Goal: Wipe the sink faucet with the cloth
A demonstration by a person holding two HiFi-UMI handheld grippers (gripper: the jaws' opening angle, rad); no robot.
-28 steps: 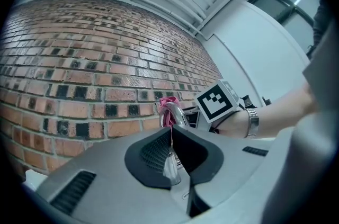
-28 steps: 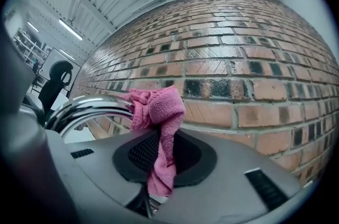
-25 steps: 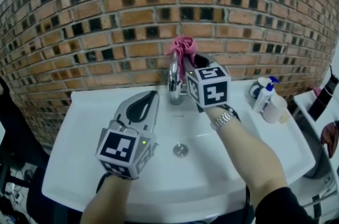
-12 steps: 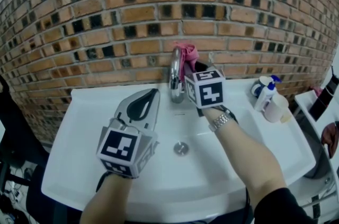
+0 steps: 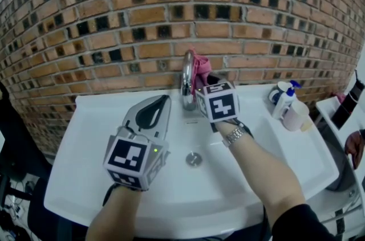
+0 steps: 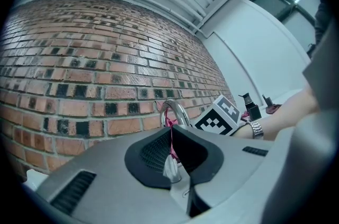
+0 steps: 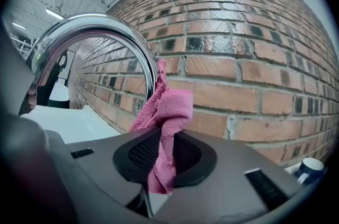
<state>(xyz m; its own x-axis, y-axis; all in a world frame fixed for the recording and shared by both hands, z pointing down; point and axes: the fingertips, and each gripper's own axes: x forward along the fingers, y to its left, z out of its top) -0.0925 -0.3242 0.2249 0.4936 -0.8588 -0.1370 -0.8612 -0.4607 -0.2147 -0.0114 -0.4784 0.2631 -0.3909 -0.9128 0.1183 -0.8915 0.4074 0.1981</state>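
A chrome faucet (image 5: 186, 83) arches over the white sink (image 5: 80, 177) against the brick wall. My right gripper (image 5: 203, 79) is shut on a pink cloth (image 5: 201, 68), which it holds against the right, rear side of the spout. In the right gripper view the cloth (image 7: 167, 110) bunches up from between the jaws beside the curved spout (image 7: 90, 29). My left gripper (image 5: 162, 102) hovers over the basin's left part, a short way in front of the faucet, shut and holding nothing. In its own view the left gripper (image 6: 171, 128) points at the faucet (image 6: 172, 108).
A drain (image 5: 194, 159) sits in the basin's middle. A blue-capped pump bottle (image 5: 285, 99) and a white cup (image 5: 296, 117) stand on the sink's right ledge. Beyond the right edge there is a white stand with dark items (image 5: 347, 106). The brick wall rises right behind the faucet.
My right gripper has come down with the pink cloth from the top of the faucet's arch along its side. The left gripper has stayed put.
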